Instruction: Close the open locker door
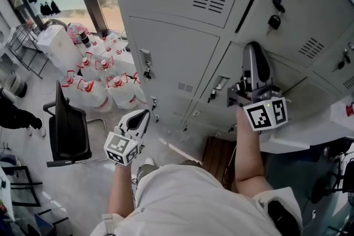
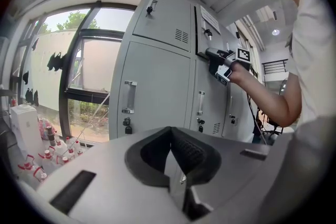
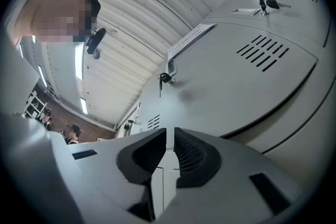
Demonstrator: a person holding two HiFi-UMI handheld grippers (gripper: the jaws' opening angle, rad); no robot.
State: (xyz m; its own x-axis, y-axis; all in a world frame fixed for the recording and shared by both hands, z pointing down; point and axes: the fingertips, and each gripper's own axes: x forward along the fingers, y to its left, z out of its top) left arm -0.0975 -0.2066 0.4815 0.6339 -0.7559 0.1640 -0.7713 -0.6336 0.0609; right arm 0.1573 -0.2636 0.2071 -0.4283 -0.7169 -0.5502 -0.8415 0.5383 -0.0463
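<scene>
At the far left, water bottles point(image 1: 105, 91) stand on the floor by the window next to a black chair point(image 1: 69, 130), both well apart from the work. The left gripper point(image 1: 142, 116) hangs low before the lower lockers, its jaws together on nothing; I judge it only waits out of the way. The right gripper point(image 1: 253, 51) is raised and tilted upward. Its jaws are nearly together, with a thin slit and nothing between, so its tip can push like a blunt finger. It seems to touch the lower corner of the upper locker door point(image 1: 296, 14), which stands slightly ajar, with a dark gap along its edge.
</scene>
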